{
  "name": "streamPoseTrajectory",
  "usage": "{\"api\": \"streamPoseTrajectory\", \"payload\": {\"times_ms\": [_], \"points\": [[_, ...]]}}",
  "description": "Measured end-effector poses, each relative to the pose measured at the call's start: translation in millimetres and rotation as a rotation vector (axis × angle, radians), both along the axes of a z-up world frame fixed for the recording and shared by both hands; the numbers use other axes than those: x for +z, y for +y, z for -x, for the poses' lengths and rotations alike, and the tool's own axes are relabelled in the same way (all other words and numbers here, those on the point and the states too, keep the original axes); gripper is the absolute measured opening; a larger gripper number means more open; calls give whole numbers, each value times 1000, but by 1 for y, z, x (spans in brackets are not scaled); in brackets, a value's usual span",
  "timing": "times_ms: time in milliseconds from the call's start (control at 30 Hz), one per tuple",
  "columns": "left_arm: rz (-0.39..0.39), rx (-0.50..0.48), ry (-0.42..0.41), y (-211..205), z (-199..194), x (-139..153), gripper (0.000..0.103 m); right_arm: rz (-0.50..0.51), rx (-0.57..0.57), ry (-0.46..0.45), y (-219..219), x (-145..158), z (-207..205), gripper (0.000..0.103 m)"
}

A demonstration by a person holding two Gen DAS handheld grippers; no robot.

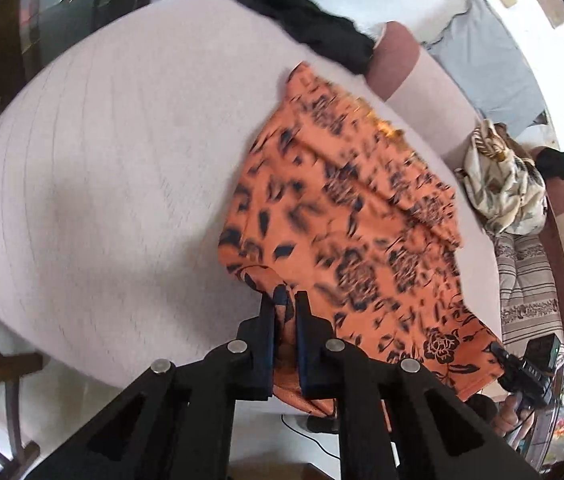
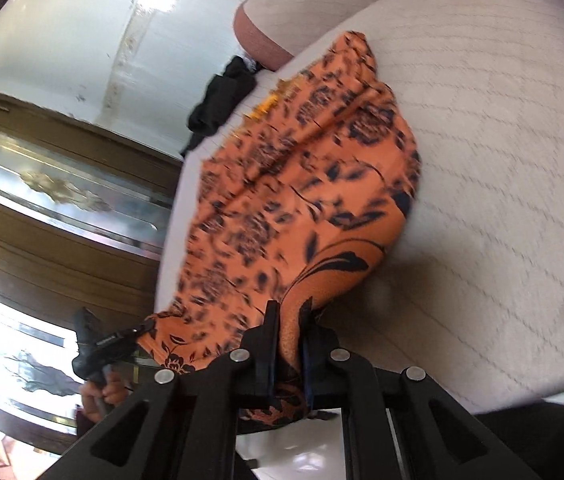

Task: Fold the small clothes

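An orange garment with a dark blue flower print (image 1: 345, 216) lies spread over the near part of a pale quilted mattress (image 1: 114, 168). My left gripper (image 1: 285, 300) is shut on one near corner of it. My right gripper (image 2: 290, 312) is shut on the other near corner of the orange garment (image 2: 301, 176), which stretches away over the mattress (image 2: 501, 160). The right gripper also shows in the left wrist view (image 1: 521, 372) at the garment's far corner, and the left gripper in the right wrist view (image 2: 110, 344). The cloth is blurred.
A black garment (image 1: 313, 28) lies at the mattress's far edge by the padded headboard (image 1: 413, 76); it also shows in the right wrist view (image 2: 222, 100). A cream patterned cloth (image 1: 501, 176) and striped bedding (image 1: 521, 280) lie at the right. A wooden mirrored wardrobe (image 2: 62, 200) stands left.
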State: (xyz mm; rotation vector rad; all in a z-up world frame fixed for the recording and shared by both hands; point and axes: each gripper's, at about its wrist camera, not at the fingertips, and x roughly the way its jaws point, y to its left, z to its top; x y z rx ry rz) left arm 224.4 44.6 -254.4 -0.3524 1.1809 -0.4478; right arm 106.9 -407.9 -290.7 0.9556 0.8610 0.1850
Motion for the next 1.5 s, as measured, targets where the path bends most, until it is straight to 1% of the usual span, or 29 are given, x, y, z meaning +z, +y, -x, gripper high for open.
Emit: {"api": "streamPoseTrajectory", "payload": {"times_ms": [200,300,400,500,533,567,600,667,733,767,800,833,867,900,933,967,1000,1033,1067,1133,1167,1200,1233,1267,1300,1400,1433,1467,1500], "points": [[20,-32,-25,-15,-58,35,9,-71,-44,-76,-35,24,-40,10],[2,-33,-35,-35,-109,45,9,-95,-90,-103,-61,32,-74,10],[-14,-32,-35,-56,-161,44,9,-116,-154,-116,-89,32,-120,10],[-31,-1,-26,-78,-221,28,9,-144,-235,-117,-121,19,-179,10],[-34,22,-17,-86,-246,14,9,-152,-265,-114,-131,10,-201,10],[-29,39,-12,-90,-260,5,9,-161,-285,-109,-137,4,-213,10],[-14,64,-6,-95,-279,-11,9,-185,-326,-85,-147,-12,-234,10],[-1,103,-2,-103,-301,-36,9,-214,-358,-57,-155,-34,-260,14],[28,153,21,-106,-311,-63,9,-206,-378,-15,-160,-55,-279,18],[76,187,11,-102,-310,-71,9,-217,-377,17,-163,-68,-288,18],[110,210,-7,-98,-307,-73,10,-242,-381,16,-166,-75,-290,18],[156,236,-39,-92,-302,-72,12,-260,-388,7,-168,-77,-290,18],[198,250,-72,-86,-298,-69,13,-276,-411,-23,-174,-75,-286,23],[250,274,-126,-77,-290,-61,17,-273,-439,-64,-179,-69,-281,33],[275,319,-184,-68,-282,-51,24,-267,-461,-96,-183,-64,-277,45],[288,371,-238,-59,-273,-41,30,-262,-516,-161,-190,-54,-264,84],[301,415,-282,-52,-262,-32,47,-263,-564,-204,-192,-48,-252,97],[307,451,-324,-47,-249,-20,58,-263,-623,-256,-193,-43,-239,96],[290,459,-340,-46,-236,-9,59,-246,-650,-289,-191,-35,-229,96],[238,423,-320,-56,-210,3,60,-171,-543,-222,-178,-20,-237,95],[212,409,-303,-62,-198,4,60,-144,-498,-202,-170,-17,-240,95],[172,394,-281,-73,-184,3,62,-87,-431,-179,-153,-9,-246,91],[111,375,-255,-87,-168,-1,64,-13,-363,-153,-132,-2,-254,89],[47,353,-232,-101,-154,-8,65,30,-319,-133,-116,1,-262,81],[-16,331,-214,-115,-139,-18,65,90,-238,-102,-91,5,-274,74],[-116,333,-192,-133,-112,-44,65,216,-64,-46,-28,6,-297,59],[-165,320,-178,-138,-112,-53,65,301,-28,-17,-5,6,-304,56],[-193,286,-158,-142,-118,-58,65,362,-23,3,5,4,-302,55],[-201,269,-155,-142,-122,-59,65,423,-29,25,15,2,-305,54]]}}
